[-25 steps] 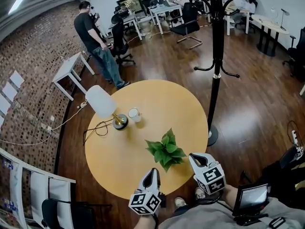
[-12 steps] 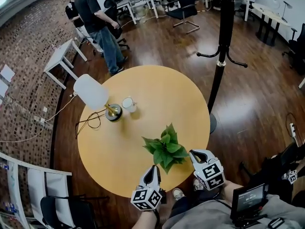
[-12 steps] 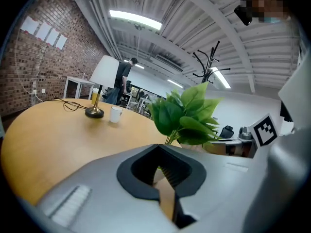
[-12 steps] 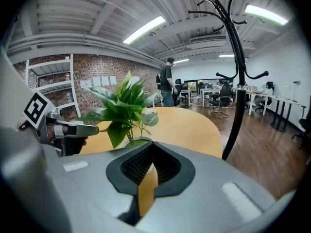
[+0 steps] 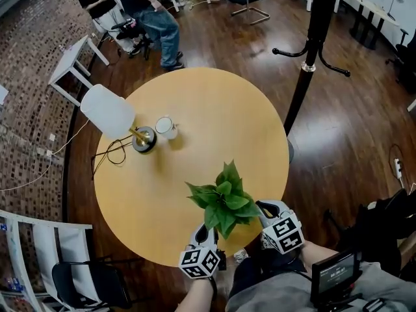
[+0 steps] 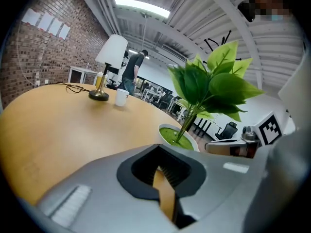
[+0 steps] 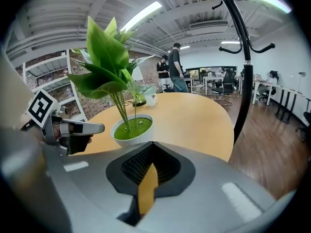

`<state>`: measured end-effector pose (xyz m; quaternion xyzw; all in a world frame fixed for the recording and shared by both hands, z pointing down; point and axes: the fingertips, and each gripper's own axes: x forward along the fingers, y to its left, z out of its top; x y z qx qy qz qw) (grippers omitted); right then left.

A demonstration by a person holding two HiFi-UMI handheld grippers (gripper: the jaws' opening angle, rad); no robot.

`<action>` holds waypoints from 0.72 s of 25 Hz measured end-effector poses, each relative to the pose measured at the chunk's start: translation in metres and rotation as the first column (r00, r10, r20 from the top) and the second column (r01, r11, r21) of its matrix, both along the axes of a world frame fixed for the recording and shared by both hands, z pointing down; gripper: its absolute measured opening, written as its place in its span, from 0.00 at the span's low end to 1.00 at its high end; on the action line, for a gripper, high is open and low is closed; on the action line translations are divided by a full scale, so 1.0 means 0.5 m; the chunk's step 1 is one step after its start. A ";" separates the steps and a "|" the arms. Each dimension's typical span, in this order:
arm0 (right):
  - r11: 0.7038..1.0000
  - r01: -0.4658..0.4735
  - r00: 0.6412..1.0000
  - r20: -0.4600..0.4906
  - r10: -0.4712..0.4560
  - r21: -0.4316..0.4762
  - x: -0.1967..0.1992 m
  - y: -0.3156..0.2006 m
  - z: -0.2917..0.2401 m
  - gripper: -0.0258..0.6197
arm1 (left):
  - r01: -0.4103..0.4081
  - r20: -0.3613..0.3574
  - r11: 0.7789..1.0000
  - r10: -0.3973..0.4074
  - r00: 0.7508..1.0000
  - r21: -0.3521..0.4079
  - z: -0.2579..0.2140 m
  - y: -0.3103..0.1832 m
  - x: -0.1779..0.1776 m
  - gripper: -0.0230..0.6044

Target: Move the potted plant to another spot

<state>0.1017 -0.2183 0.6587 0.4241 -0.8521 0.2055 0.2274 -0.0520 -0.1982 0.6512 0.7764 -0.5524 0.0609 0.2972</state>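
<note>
Closest in, the left gripper and the right gripper, both smooth grey shells carrying checker-marked cubes. Each one's jaws are pressed together with nothing held: the ribbed black pads meet at the tip, and only a sliver of tabletop shows through the hollow behind them.

Just ahead of the jaws and between the two grippers stands the potted plant, to the right of the left gripper and the left of the right one, touched by neither. Its pot is a low, round white bowl filled with bright green moss-like stuff. Thin stems rise from it into broad, glossy, pointed leaves, which hide the pot from overhead. It sits on the round table of pale, matte yellow wood, near the rim on the grippers' side.

Further out, well beyond the left gripper, is a lamp with a white shade, a brass stem and a dark round base, black cord looping beside it, and a small white cup just next to it.

Past the table there's a black coat stand off beyond the right gripper, on dark polished floorboards. Farther still, a person in jeans.
</note>
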 end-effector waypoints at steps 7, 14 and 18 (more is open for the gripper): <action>0.987 0.154 0.987 0.056 -0.151 -0.040 -0.053 0.005 0.044 0.41 | 0.000 0.004 1.000 0.000 1.000 -0.011 0.025 -0.011 -0.009 0.03; 0.960 0.277 0.961 0.004 -0.277 0.034 -0.124 -0.016 0.075 0.81 | 0.014 0.005 1.000 -0.014 1.000 -0.014 0.048 -0.023 -0.033 0.03; 0.948 0.306 0.952 -0.013 -0.306 0.089 -0.158 -0.041 0.083 0.90 | 0.020 0.006 1.000 -0.020 1.000 -0.006 0.048 -0.029 -0.042 0.03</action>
